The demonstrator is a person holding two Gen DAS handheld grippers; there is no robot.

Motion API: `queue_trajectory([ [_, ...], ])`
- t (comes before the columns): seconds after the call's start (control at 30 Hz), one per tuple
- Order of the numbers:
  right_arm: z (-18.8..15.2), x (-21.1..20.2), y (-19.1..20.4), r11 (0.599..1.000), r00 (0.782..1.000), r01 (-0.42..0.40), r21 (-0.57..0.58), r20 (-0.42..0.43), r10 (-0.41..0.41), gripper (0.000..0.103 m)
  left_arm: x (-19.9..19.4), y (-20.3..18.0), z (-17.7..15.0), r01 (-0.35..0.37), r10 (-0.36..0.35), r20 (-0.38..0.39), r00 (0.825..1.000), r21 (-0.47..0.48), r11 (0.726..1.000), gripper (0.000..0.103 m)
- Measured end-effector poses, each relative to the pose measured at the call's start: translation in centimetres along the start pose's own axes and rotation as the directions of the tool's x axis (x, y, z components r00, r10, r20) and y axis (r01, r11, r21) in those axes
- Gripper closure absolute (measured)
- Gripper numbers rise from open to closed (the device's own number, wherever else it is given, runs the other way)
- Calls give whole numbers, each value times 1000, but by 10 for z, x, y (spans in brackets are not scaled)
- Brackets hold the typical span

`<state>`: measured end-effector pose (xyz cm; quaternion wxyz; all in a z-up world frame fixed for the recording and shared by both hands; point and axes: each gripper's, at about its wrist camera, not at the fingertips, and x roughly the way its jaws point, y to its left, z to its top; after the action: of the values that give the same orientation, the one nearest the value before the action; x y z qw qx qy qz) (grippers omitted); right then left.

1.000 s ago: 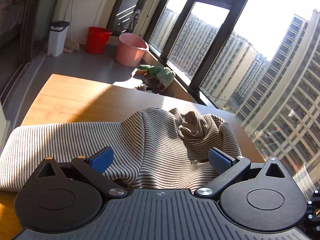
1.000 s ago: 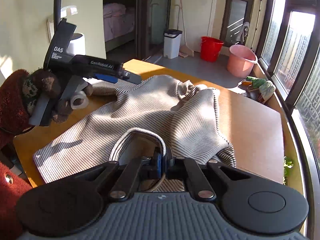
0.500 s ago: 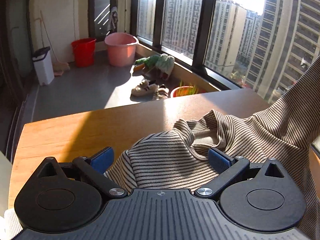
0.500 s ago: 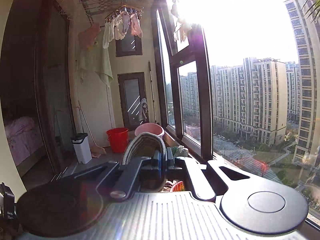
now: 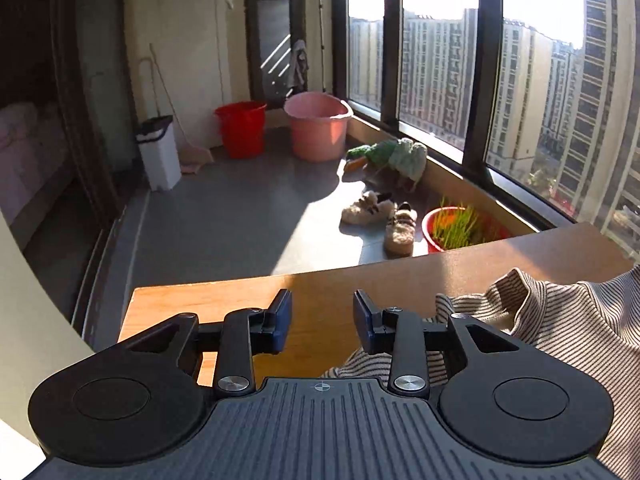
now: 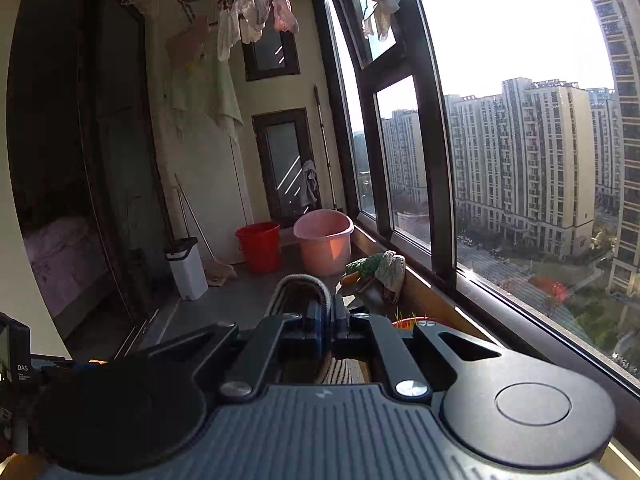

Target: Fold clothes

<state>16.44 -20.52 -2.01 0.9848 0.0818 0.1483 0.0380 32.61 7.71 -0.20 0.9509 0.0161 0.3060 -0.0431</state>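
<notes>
The striped garment [image 5: 560,320] lies on the wooden tabletop [image 5: 328,292] to the right of the left gripper [image 5: 322,322], with a bunched fold reaching under and behind the right-hand finger; none of it sits in the gap between the fingers. The left fingers [image 5: 282,320] are closing, with only bare tabletop visible between them, so they grasp nothing. The right gripper [image 6: 326,322] is clenched on a rolled hem of the same garment [image 6: 302,286], which loops up over the fingertips and hangs away below the tool; that end is raised off the tabletop, and this view looks out at the window rather than down. The cloth's long axis therefore appears to run from the heap at the left gripper's right side toward the raised right gripper. The right hand is the nearer one, already holding an edge. For the left hand, the next grasp probably requires a shift to its right, onto the fold beside its finger.
</notes>
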Motion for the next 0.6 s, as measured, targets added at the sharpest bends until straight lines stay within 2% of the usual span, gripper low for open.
queue_trajectory([
  [0.17,-3,28,39,993,993,-119,15,-20,119,100,-26,-3,-11,111,-112,-15,994,-36,993,38],
  [0.23,1,39,47,988,988,-149,33,-23,150,100,-35,-9,-20,161,-162,-33,986,-35,986,24],
  [0.33,8,44,60,984,984,-176,38,-19,177,100,-47,-10,-37,224,-228,-55,972,-76,972,19],
  [0.47,23,45,87,974,974,-225,11,-2,225,100,-65,-6,-64,307,-329,-77,941,-211,928,9],
  [0.6,36,49,121,959,960,-281,-33,2,281,100,-83,-8,-93,386,-423,-79,903,-283,878,4],
])
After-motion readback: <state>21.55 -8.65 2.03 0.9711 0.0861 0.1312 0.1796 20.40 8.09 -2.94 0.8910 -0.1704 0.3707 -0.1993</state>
